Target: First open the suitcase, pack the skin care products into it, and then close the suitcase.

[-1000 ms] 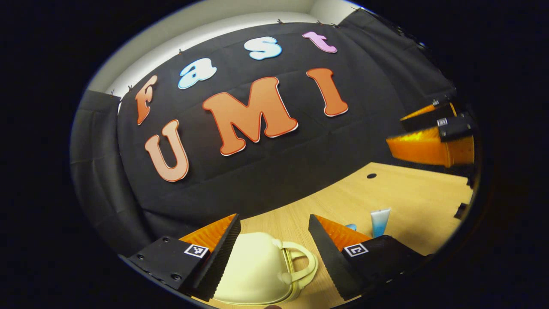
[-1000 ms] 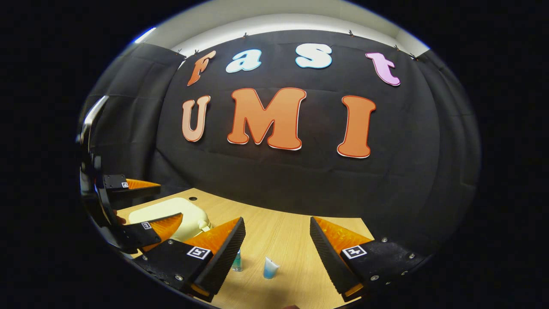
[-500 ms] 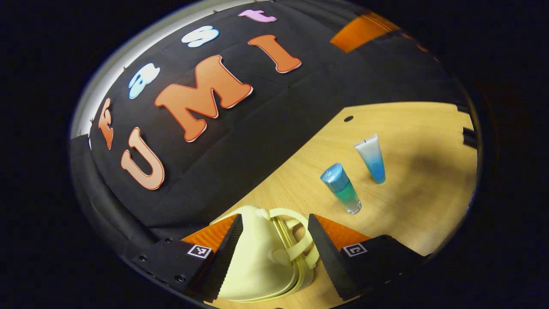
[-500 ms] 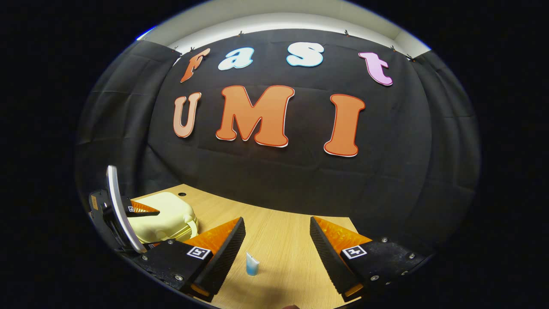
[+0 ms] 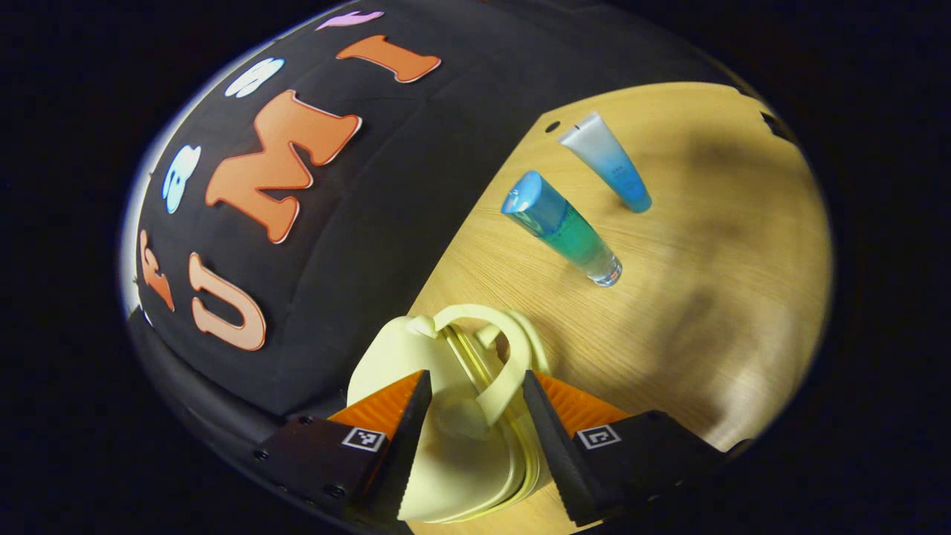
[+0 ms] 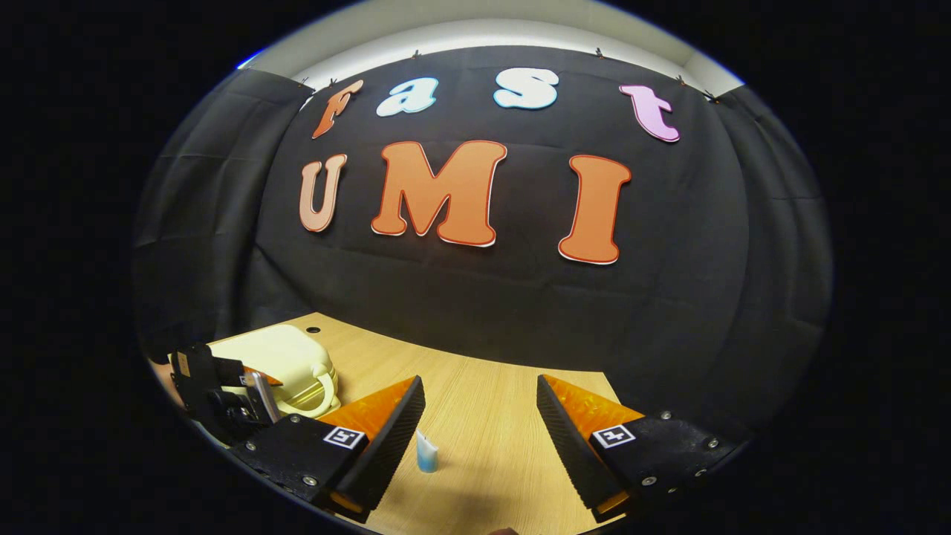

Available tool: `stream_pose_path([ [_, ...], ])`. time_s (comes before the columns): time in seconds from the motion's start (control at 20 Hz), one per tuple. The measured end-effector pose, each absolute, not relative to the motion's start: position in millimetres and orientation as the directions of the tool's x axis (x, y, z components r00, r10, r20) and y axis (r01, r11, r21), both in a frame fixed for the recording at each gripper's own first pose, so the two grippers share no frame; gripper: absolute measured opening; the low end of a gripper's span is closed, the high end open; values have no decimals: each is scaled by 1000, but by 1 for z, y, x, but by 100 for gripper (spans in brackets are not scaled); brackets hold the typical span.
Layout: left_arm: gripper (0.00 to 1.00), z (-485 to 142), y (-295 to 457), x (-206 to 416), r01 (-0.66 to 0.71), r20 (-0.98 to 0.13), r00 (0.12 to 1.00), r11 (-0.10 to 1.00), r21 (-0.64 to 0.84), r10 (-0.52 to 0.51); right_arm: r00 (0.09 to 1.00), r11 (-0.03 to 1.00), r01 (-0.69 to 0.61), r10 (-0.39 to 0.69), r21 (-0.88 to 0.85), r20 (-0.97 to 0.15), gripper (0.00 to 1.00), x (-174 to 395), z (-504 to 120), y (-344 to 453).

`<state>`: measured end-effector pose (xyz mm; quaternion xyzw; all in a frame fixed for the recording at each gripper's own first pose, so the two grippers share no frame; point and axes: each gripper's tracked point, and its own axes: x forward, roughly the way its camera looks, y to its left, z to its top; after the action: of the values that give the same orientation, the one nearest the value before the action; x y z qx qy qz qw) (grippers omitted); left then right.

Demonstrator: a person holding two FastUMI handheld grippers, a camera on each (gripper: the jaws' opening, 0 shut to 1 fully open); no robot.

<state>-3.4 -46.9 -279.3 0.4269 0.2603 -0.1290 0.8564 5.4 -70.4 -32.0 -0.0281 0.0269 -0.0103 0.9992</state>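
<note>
The left claw (image 5: 472, 438) had its fingers spread to either side of the pale yellow suitcase (image 5: 453, 416), the case's closed front edge and looped handle (image 5: 505, 357) sitting in the gap between them. Whether the fingers actually pressed on the shell could not be told; a sliver of space showed on each side near the tips. The suitcase lay shut on the wooden bench (image 5: 691, 297). Ahead of this claw and to its right, well apart from the case, a blue-green bottle (image 5: 561, 227) stood on the bench, and just beyond it a blue-and-white tube (image 5: 605, 160) stood on its cap end. A small dark hole (image 5: 551, 126) marked the bench near the booth's black cloth wall.

The right claw (image 6: 479, 431) was also spread wide, gripping nothing, and hovered over the bench. Between its fingers, close to the left one, the tube (image 6: 426, 452) stood upright. Far off to this claw's left, the suitcase (image 6: 286, 364) rested on the bench with its handle facing toward the tube, and the left claw (image 6: 238, 390) sat at the case's near side.
</note>
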Motion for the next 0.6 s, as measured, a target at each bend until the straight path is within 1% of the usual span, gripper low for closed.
stream_pose_path([
  [0.1,71,-288,-46,1,463,-553,833,509,726,32,998,999,16,-19,-52,-56,96,6,-34,-73],
  [0.2,48,-297,-50,9,486,-553,832,418,768,49,998,999,11,-13,-46,-58,96,7,-35,-76],
  [0.25,40,-297,-52,9,491,-541,840,385,782,27,998,999,10,-13,-47,-58,96,6,-36,-77],
  [0.3,27,-297,-53,9,494,-549,835,383,780,42,998,999,9,-11,-48,-57,96,7,-37,-79],
  [0.35,13,-292,-52,10,477,-534,845,403,781,35,998,999,9,-12,-48,-56,96,7,-37,-80],
  [0.4,3,-287,-50,7,467,-534,844,439,767,35,998,999,7,-10,-42,-58,96,8,-39,-82],
  [0.5,3,-275,-49,10,442,-527,850,520,730,18,998,999,-3,0,-32,-69,96,9,-44,-82],
  [0.6,3,-251,-40,10,391,-494,869,582,713,23,997,999,-17,15,-30,-79,96,10,-49,-79],
])
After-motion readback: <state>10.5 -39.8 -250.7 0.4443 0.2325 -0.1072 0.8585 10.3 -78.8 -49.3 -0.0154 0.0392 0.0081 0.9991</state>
